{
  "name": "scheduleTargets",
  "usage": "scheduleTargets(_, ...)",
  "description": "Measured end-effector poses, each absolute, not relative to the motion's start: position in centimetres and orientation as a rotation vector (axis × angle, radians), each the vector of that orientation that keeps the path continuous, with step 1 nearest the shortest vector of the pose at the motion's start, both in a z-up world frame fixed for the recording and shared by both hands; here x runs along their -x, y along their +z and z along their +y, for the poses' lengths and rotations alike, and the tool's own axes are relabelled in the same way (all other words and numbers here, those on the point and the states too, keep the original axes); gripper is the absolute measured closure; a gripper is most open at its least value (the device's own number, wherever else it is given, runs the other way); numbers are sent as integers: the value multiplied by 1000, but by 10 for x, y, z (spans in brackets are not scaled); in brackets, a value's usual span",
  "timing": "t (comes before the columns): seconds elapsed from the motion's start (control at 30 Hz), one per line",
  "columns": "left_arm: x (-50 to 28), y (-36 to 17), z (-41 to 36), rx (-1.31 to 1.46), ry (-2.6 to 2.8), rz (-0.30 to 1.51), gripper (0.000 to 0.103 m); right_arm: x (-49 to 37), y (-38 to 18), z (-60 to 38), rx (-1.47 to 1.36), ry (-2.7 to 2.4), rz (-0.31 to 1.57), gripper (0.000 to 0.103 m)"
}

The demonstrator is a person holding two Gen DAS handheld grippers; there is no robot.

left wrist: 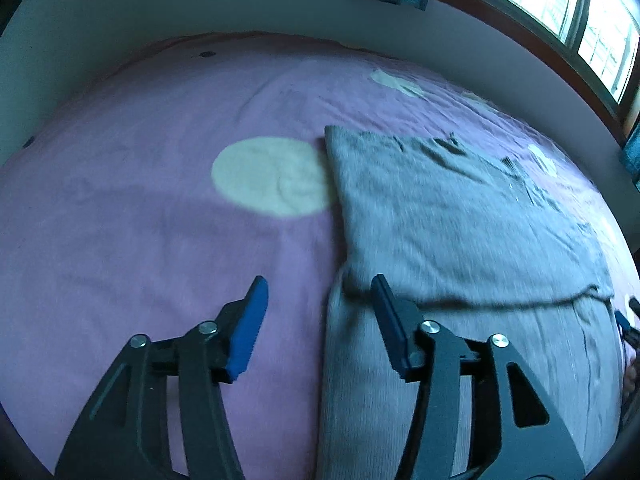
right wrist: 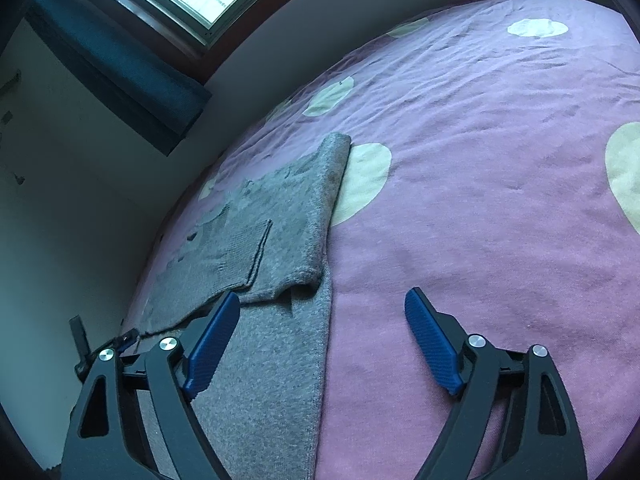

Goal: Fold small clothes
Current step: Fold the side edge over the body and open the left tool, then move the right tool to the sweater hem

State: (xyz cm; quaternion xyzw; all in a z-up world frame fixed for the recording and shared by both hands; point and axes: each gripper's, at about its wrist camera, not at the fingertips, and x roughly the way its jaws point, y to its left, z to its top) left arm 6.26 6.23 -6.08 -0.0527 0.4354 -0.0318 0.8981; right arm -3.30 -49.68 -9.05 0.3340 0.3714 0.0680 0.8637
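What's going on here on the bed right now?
A person is folding a grey knitted garment on a pink bedsheet with pale round spots, using two handheld grippers. One part is already folded over the rest. The left gripper and right gripper are both open, holding nothing, poised at the garment's side edge.

A grey knitted garment (right wrist: pixel 276 240) is seen lying on a pink bedspread (right wrist: pixel 480 200) with pale dots, one layer folded over another. The right gripper (right wrist: pixel 320 320) is held spread wide above the garment's near part, its left pad over the cloth, its right pad over bare bedspread beside the garment.
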Motion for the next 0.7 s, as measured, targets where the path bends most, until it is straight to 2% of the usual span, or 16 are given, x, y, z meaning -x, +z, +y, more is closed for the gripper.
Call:
scheduleTargets(0.27,-5,-56,68,98,-69,907,34,61,-82,-484,-667,115,808,17)
scheduleTargets(0.53,48,-54,70,107,-76,914,26,111,-75,-467,-647,146,867,17)
scheduleTargets(0.7,83,-64,71,122,-126,966,26,143,-71,-451,-637,201,909,17)
